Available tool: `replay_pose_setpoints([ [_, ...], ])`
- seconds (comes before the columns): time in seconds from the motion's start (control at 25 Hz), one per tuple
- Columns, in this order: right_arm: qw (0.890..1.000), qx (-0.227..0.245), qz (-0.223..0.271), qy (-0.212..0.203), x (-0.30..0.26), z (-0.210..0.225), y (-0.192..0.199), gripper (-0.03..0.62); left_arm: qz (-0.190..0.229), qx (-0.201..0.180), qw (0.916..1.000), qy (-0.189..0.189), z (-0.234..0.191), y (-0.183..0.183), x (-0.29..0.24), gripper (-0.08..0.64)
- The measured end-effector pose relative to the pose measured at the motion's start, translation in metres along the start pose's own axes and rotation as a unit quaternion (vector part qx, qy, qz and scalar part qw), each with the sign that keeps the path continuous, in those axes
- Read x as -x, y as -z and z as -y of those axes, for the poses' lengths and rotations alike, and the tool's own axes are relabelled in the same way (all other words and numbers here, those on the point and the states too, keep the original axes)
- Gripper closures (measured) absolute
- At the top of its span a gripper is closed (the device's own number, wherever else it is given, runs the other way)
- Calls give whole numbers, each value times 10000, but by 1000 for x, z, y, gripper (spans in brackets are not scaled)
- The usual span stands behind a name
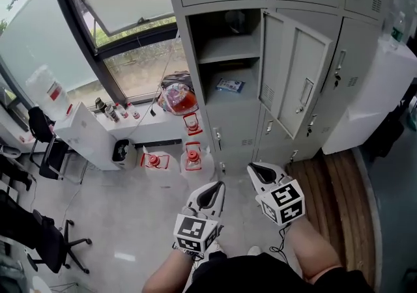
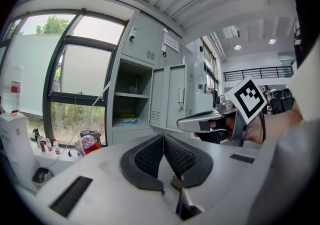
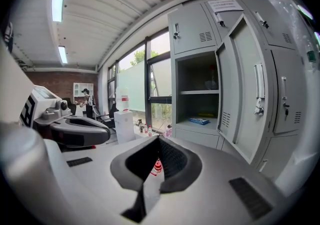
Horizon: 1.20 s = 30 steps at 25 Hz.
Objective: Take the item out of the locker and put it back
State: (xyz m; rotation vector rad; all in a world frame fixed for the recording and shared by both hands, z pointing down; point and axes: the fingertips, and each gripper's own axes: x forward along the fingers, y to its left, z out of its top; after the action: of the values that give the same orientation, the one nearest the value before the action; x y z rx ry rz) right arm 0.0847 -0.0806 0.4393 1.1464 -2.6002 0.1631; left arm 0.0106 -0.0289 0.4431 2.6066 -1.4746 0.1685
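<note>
- Item: flat blue packet (image 1: pixel 229 85), lying on the lower shelf of the open locker compartment (image 1: pixel 225 99), near its front edge; upper shelf holds something dim that I cannot name
- Standing: packet inside the locker fits either a packet waiting to come out or one set back in; the views do not settle which
- Locker door (image 1: pixel 296 80): swung out to the right, standing between my right side and the shelf
- Left gripper (image 1: pixel 212 194): jaws pressed together, nothing between them; well apart from the locker
- Right gripper (image 1: pixel 264 173): jaws pressed together, likewise empty; beside the left, also well back
- Hazard, packet: thin and flat on bare metal; should I reach for it, closed jaws would only shove it deeper; even spread pads may slip over so low an edge
- Hazard, door: a careless swing of my right gripper could knock it, or push it shut across the opening
- Hazard, floor: red-topped jugs (image 1: pixel 193 155) at the locker's foot; stepping closer risks kicking them
</note>
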Motion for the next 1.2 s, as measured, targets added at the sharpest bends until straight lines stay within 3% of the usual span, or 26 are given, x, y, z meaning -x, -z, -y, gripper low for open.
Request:
replay_pose_setpoints([
  [0.44,9997,-11,136,-196,20,-7,-1,540,82,-11,9998,-174,18,-6,10,545],
  [1.2,9996,-17,122,-240,38,-12,8,540,126,-25,9998,-139,37,-3,15,545],
])
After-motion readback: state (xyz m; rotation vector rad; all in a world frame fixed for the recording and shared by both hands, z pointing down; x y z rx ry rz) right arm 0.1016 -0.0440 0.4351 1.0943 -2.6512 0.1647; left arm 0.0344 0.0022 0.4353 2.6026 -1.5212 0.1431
